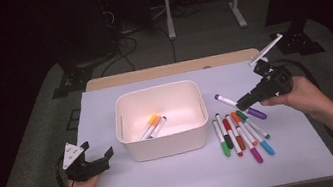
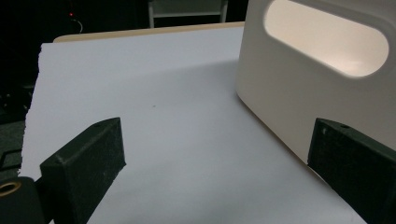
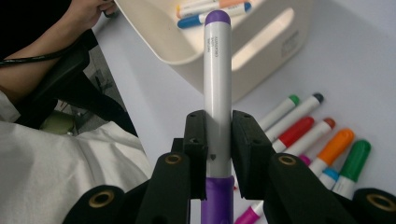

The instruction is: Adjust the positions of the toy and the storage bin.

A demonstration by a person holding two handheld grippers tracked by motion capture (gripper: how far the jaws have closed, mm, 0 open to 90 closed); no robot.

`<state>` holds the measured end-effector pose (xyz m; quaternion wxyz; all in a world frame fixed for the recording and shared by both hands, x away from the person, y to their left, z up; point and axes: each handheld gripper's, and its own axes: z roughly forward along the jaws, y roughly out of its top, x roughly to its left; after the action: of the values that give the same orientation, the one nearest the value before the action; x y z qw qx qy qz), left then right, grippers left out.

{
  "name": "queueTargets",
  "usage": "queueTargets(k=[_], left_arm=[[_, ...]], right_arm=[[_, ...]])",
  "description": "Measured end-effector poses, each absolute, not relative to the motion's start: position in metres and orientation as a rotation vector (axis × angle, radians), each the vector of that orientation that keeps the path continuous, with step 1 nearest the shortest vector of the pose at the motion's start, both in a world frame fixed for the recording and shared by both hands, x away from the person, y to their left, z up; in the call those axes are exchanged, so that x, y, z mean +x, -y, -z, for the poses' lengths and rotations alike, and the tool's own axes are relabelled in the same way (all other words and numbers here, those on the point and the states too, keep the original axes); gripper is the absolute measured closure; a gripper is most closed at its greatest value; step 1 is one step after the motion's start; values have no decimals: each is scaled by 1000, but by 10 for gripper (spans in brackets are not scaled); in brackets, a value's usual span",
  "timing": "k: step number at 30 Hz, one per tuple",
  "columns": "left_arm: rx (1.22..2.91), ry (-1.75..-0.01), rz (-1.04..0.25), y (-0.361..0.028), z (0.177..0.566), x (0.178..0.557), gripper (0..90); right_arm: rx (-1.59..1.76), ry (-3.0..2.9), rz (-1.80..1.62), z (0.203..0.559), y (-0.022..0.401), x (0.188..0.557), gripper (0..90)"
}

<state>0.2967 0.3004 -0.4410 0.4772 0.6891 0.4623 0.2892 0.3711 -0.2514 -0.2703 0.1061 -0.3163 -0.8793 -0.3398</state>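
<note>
Left claw (image 1: 95, 161) sits near the worktop's (image 1: 193, 180) front-left corner, jaws spread wide with nothing between them, just beside the bin (image 1: 165, 147).

Right claw (image 1: 245, 101) is clamped on a purple marker (image 1: 237, 104), lifted clear of the worktop toward its right edge; in the right gripper view the marker (image 3: 217, 70) points at the bin (image 3: 261, 51).

Work done: 3 markers (image 1: 152, 126) lie inside the bin, orange and blue caps visible.

Work in hand: 1 marker gripped, not yet over the bin.

Work left: about 7 markers (image 1: 242, 134) lie in a row right of the bin, toward the front-right of the worktop; exact count is uncertain where they overlap.

Judgement: the job of loading markers into the bin is well under half complete.
</note>
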Motion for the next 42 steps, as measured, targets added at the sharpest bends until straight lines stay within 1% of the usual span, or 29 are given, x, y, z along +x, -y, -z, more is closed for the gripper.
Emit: queueTargets(k=[4,6,7,9,15,23,29,30,42], left_arm=[[1682,-1132,-702,-300,441,296,26],[1680,-1131,-703,-301,441,296,26],[1680,-1131,-703,-301,441,296,26],[1678,-1130,-702,-301,441,296,26],[1681,-1126,-701,-301,441,296,27],[1673,-1125,-701,-302,440,296,26],[1671,-1122,-701,-302,441,296,26],[1672,-1120,-701,-302,440,296,27],[1687,-1106,-699,-299,440,297,26]], right_arm=[[-888,2600,998,261,236,373,757],[-836,2623,983,253,217,376,757],[-836,2623,983,253,217,376,757],[-795,2634,968,247,203,378,757],[-736,2640,952,240,177,382,757],[-637,2659,902,238,139,391,757],[-583,2658,893,238,119,396,757],[-560,2651,889,240,110,397,757],[-479,2647,848,246,72,408,757]])
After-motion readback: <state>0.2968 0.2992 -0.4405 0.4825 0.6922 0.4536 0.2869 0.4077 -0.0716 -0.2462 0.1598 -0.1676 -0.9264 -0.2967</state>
